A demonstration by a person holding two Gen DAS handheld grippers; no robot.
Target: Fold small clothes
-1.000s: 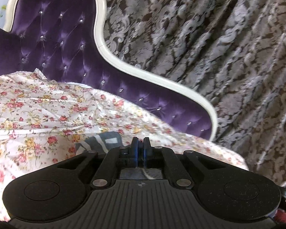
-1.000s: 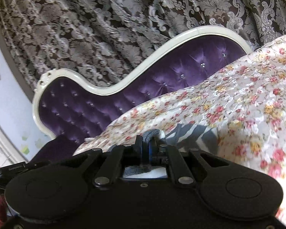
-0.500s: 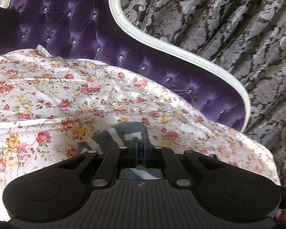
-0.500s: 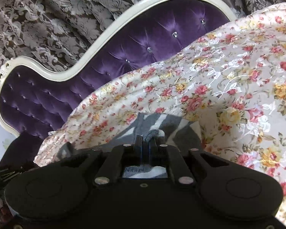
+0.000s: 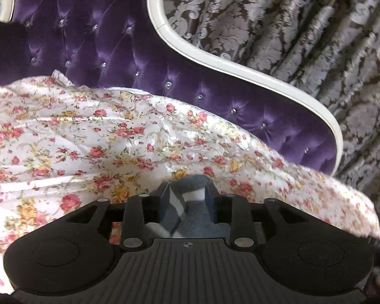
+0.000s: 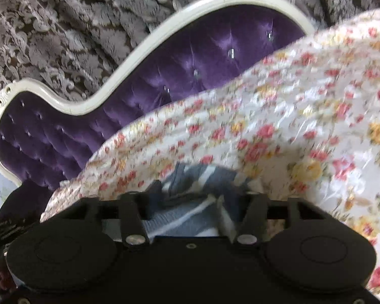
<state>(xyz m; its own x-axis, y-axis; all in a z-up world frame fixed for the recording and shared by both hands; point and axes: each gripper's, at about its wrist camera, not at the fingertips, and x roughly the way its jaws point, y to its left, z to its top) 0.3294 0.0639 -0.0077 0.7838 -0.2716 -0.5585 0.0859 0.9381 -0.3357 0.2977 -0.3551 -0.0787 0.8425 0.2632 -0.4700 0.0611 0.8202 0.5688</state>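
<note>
A small grey garment with white stripes [image 5: 190,212] lies on the floral bed cover [image 5: 88,139]. My left gripper [image 5: 187,192] is low over it. Its jaws are opening, and the cloth sits loose in the gap between the fingers. The right wrist view is blurred. There the same striped garment [image 6: 197,177] lies bunched on the bed cover [image 6: 291,114]. My right gripper [image 6: 202,195] has its jaws opening wider, with cloth between them and no pad pressing on it.
A purple tufted headboard [image 5: 101,38] with a white curved frame rises behind the bed, and appears in the right wrist view as well [image 6: 190,63]. A grey patterned curtain [image 5: 316,38] hangs beyond it. The bed cover drops off at its edge [image 5: 354,202].
Both grippers came down toward the bed with the striped garment pinched in shut jaws. Now both pairs of jaws have parted and the garment rests on the cover.
</note>
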